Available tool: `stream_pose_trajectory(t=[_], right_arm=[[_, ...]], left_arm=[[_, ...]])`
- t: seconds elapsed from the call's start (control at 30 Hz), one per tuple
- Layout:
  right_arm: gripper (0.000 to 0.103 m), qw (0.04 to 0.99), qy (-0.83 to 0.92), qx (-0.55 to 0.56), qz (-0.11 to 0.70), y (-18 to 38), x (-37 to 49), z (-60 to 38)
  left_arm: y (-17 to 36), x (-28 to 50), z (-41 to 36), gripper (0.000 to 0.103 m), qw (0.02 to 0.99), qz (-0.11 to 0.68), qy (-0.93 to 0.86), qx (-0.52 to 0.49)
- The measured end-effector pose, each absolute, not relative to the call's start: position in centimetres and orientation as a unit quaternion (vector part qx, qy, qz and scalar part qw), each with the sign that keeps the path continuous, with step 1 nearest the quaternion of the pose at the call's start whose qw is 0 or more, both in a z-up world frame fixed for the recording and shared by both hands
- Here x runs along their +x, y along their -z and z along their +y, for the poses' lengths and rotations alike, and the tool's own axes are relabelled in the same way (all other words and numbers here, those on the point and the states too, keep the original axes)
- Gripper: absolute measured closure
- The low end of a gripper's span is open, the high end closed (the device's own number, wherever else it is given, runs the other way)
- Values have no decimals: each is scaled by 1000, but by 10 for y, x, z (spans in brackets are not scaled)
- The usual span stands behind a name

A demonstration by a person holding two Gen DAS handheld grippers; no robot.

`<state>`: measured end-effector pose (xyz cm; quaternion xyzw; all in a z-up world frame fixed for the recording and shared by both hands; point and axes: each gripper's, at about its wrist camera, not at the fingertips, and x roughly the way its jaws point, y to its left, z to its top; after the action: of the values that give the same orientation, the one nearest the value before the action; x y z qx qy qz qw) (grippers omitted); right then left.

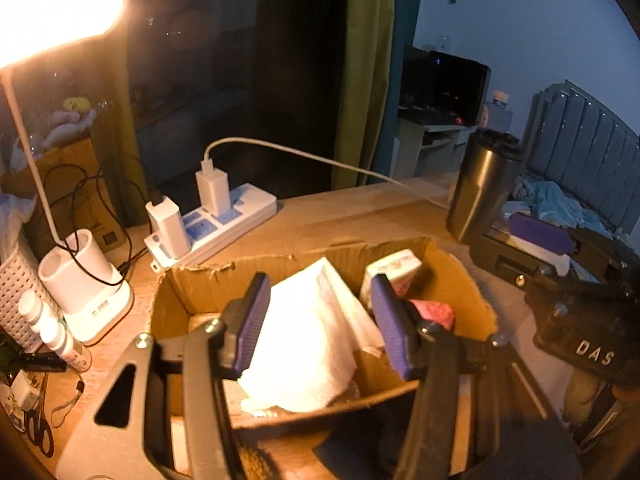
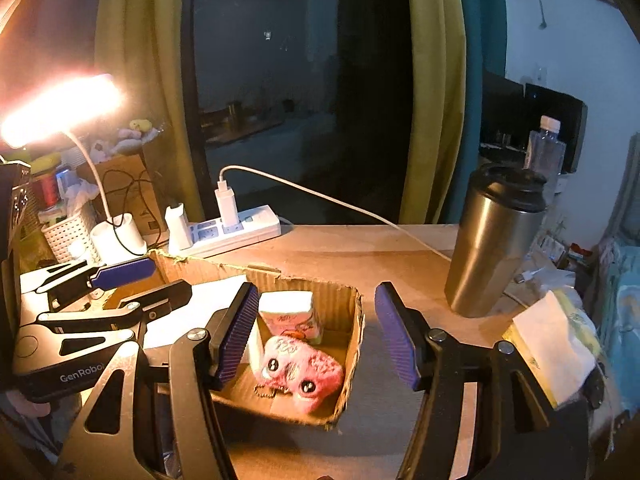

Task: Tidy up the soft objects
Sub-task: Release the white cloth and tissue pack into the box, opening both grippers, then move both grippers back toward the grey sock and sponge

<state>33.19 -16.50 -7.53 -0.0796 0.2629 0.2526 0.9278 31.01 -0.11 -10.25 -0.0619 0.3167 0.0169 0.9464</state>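
On the bench (image 2: 360,248) sits a torn cardboard box (image 2: 352,320). The left gripper (image 1: 320,320) hovers over it, fingers parted around a white folded tissue (image 1: 304,344) without pressing it. A pink plush toy (image 2: 300,372) and a tissue pack (image 2: 288,312) lie inside. The right gripper (image 2: 320,336) hangs nearby, fingers wide and empty.

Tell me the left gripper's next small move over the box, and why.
Probably lift the left gripper straight up and clear. Its jaws stand open around the white tissue, which already rests inside the cardboard box beside the pink plush and tissue pack, so this drop looks done.
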Motion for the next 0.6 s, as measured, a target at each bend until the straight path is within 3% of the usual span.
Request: stream_pose_trajectory(t=[0.6], right_arm=[[39,942,-206,-80,251,62,248,-206]], left_arm=[[80,248,-46,49,951,304,38,-41]])
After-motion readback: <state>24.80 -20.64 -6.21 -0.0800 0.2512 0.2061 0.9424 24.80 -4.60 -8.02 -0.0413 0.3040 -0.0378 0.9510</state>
